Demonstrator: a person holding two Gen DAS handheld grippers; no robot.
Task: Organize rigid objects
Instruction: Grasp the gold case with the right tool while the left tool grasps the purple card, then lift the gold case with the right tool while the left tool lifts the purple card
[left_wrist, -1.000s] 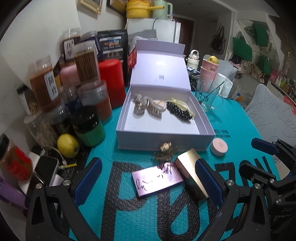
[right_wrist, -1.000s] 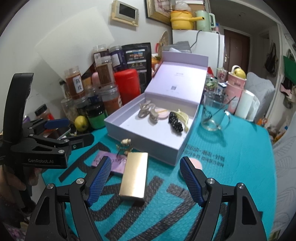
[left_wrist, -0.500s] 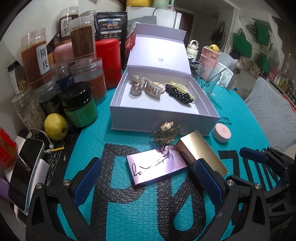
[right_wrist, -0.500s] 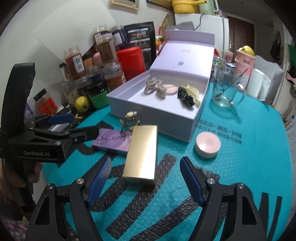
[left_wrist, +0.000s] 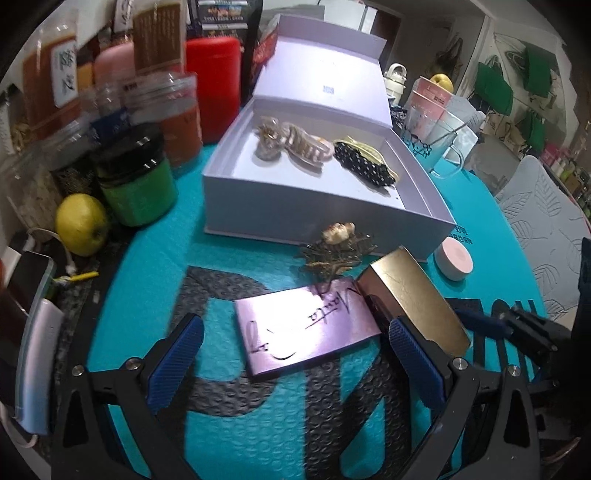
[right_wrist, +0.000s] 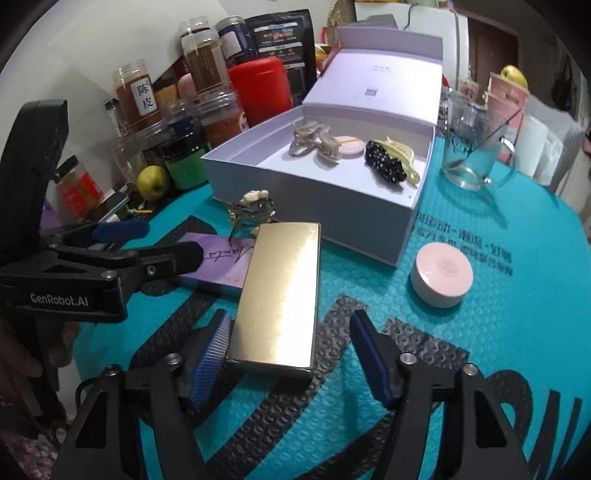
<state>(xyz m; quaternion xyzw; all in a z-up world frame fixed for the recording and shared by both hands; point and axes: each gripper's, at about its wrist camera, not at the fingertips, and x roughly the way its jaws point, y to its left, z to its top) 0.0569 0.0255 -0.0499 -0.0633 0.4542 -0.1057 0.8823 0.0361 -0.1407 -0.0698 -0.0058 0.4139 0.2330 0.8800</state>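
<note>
The right gripper (right_wrist: 291, 350) straddles the near end of the gold box (right_wrist: 280, 291), its jaws closing with the box between them; the left pad looks to be at the box's side and the right pad is not yet touching. For a sound grip, the pads should meet the long sides squarely. Just left of the gold box, the left gripper (left_wrist: 295, 354) stands apart around the purple card box (left_wrist: 306, 332). Beyond the gold box, the open lavender gift box (right_wrist: 314, 206) holds hair claws, a pink disc and a beaded clip. A pink round case (right_wrist: 441, 275) sits right of the gold box.
</note>
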